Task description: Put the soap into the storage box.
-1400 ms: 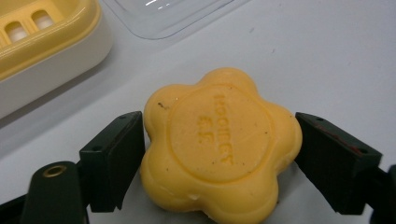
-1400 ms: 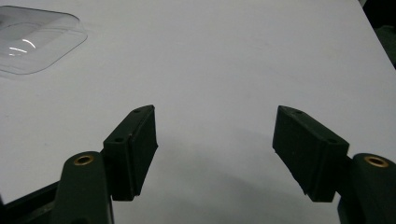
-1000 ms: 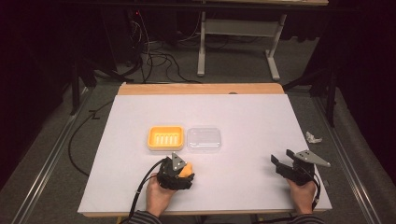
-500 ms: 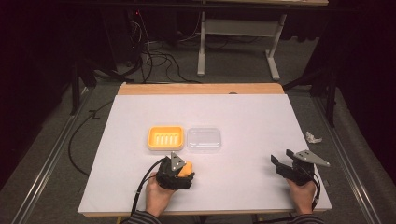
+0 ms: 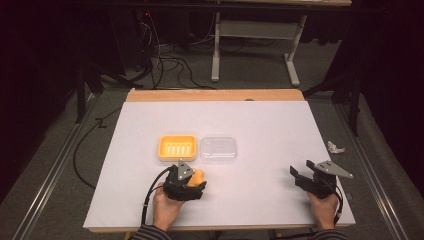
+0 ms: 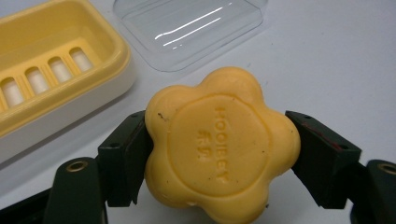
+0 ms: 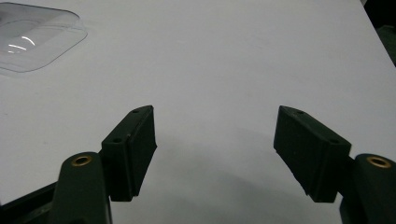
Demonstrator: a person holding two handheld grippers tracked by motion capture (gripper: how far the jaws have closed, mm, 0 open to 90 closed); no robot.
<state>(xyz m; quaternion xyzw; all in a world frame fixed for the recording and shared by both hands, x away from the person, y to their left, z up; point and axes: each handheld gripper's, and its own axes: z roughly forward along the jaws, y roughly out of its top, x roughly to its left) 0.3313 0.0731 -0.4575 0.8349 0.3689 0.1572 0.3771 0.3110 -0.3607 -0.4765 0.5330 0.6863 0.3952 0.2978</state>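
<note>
left hand-held gripper [image 6: 219, 154] clamps soap [image 6: 219, 144], underside hidden | right hand-held gripper [image 7: 217, 154] wide, empty

This looks like a lab or test room. A white table [image 5: 280, 130] stands alone on a grey floor [image 5: 250, 80]. Black wires [image 5: 165, 65] lie on the floor at the far left. Metal rails [image 5: 45, 185] run along both sides. A grey desk frame [image 5: 255, 35] stands far behind. The room around is dark.
</note>
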